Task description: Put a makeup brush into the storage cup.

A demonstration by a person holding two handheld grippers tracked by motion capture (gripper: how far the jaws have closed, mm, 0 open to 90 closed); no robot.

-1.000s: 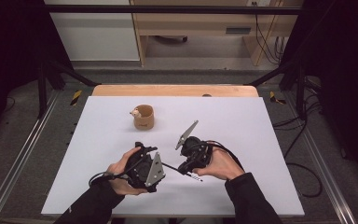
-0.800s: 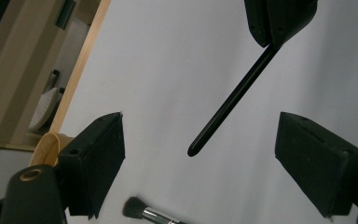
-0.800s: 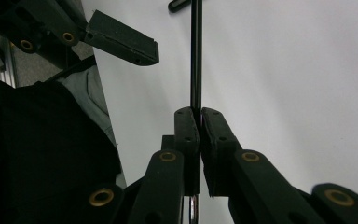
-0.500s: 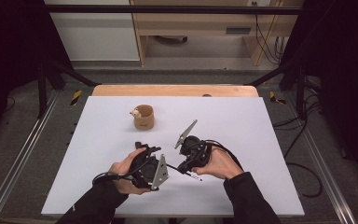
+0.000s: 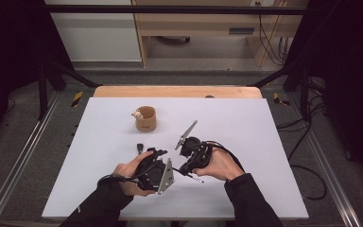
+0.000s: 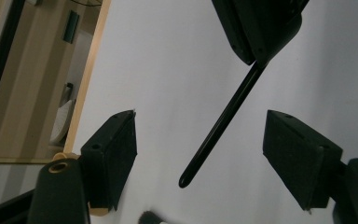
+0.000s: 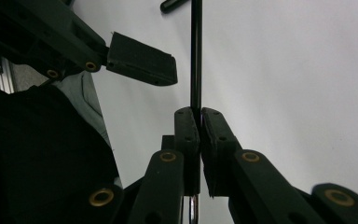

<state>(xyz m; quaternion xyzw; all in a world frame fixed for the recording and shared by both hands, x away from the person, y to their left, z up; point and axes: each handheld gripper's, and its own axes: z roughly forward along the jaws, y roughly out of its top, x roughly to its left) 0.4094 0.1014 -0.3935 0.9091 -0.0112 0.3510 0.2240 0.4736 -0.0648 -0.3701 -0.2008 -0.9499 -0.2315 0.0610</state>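
Desk (image 5: 274, 156): plain white top, bare wood strip along the far edge. Dark grey floor around it, metal rails on both sides, black frame legs. Behind: pale wood shelving and a white cabinet, cables hanging at right.

On the desk: small brown cup (image 5: 146, 118) with a little figure on its rim, far-left of centre. Small black cap-like piece (image 5: 140, 147) lies just in front of the left hand, apart from the cup.

Right gripper (image 7: 199, 122): fingers pinched tight on a thin black pen-like rod (image 6: 220, 126), holding it off the desk near the front middle. In the high view the rod's pale tip (image 5: 198, 179) pokes out below the right hand. Rod's free black end points toward the left gripper.

Left gripper (image 6: 200, 154): fingers (image 6: 114, 149) apart, rod's end sits between them, touching neither pad. Fingers have just been closing in, gap still wide either side of the rod.

Versus a second ago: left hand and gripper have edged slightly toward the right gripper, grey plate now closer to the rod. Right hand unchanged, same grip. Cup in the same spot.
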